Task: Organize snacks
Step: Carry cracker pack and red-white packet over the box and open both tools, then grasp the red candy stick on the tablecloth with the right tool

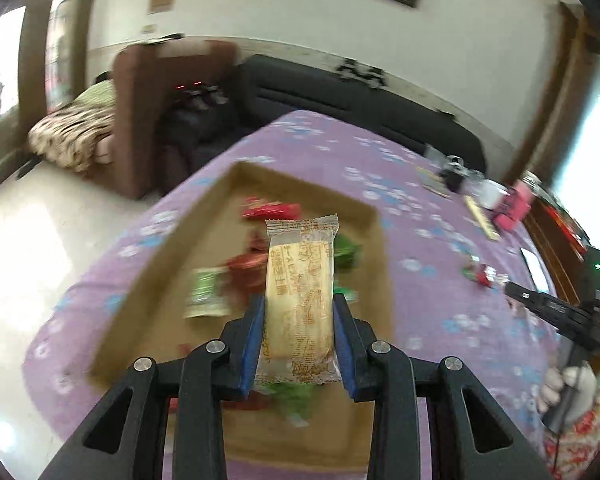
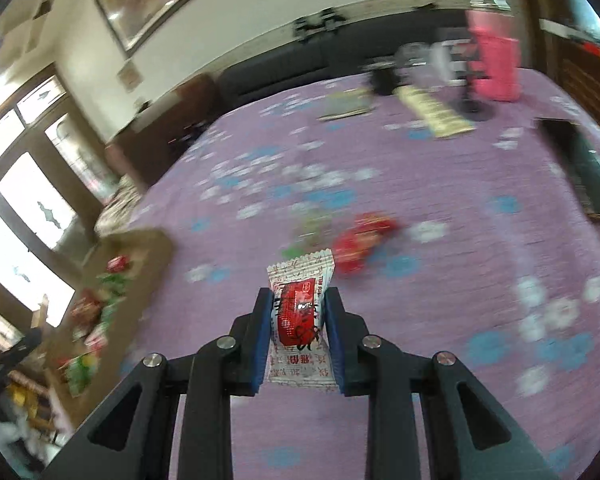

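My left gripper (image 1: 299,304) is shut on a long yellow biscuit packet (image 1: 300,296) and holds it above a brown cardboard tray (image 1: 156,264) with several red and green snack packets (image 1: 208,294) in it. My right gripper (image 2: 298,300) is shut on a small white and red snack packet (image 2: 300,320) above the purple flowered tablecloth (image 2: 420,320). A red packet (image 2: 364,240) and a green packet (image 2: 312,224) lie on the cloth just beyond it. The tray also shows at the left in the right wrist view (image 2: 148,256). The right gripper shows at the far right of the left wrist view (image 1: 556,312).
At the table's far end stand a pink box (image 2: 496,64), a flat yellow packet (image 2: 432,114), a dark cup (image 2: 382,80) and a black tablet (image 2: 584,168). A loose red and green snack (image 1: 480,274) lies on the cloth. A dark sofa (image 1: 340,96) runs behind the table.
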### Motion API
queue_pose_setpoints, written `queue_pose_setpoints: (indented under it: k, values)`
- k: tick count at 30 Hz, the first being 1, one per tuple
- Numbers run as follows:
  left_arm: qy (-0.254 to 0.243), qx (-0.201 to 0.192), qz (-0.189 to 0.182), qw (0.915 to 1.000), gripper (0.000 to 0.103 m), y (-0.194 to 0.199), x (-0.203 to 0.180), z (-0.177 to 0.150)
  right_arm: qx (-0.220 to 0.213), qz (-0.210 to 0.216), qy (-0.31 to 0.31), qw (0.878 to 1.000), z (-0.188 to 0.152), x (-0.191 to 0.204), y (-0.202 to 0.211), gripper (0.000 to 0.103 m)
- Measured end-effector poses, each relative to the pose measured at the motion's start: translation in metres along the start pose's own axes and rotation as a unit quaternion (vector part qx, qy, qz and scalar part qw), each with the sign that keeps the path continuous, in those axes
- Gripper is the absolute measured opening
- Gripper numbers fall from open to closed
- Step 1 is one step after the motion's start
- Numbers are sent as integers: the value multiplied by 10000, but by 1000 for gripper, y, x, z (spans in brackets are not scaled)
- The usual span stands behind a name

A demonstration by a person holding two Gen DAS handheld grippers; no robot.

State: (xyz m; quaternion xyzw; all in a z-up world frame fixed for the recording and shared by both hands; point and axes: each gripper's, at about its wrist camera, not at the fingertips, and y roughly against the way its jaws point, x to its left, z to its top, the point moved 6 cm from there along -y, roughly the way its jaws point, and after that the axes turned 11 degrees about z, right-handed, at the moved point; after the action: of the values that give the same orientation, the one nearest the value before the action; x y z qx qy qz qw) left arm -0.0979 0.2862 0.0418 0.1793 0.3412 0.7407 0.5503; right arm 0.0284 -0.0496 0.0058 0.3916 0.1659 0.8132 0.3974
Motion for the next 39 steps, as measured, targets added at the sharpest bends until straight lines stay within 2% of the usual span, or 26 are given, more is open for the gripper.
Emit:
queue_pose_setpoints:
  k: [4, 8, 14, 18, 23, 29, 34, 39]
  values:
    - [94, 23, 259, 9996, 34, -10, 23, -8, 326, 347, 538, 9974, -6, 71, -25, 25]
    - [153, 72, 301, 9994, 34, -22, 36, -11, 652, 610, 870, 9922, -14, 125, -52, 25]
    - [262, 114, 334, 9990, 34, -34, 52, -9, 1079, 729, 1187, 9844, -20, 181, -99, 25]
    - [413, 92, 275, 9987, 34, -38, 62, -8, 1343, 730, 1285, 9799, -18, 206, -135, 25]
    - [569, -34, 21, 9984, 35, -27, 71, -6, 1534, 602, 1370, 9768, -12, 224, -174, 25]
    - [737, -316, -140, 9967, 46, -4, 80, 0, 1543, 482, 1293, 9783, -1, 230, -198, 27]
    - [845, -446, -322, 9949, 54, 9, 81, 3, 1346, 605, 1065, 9833, 11, 228, -190, 28]
    - [821, -494, -491, 9942, 55, 18, 72, 4, 1048, 645, 954, 9878, 28, 211, -153, 31]
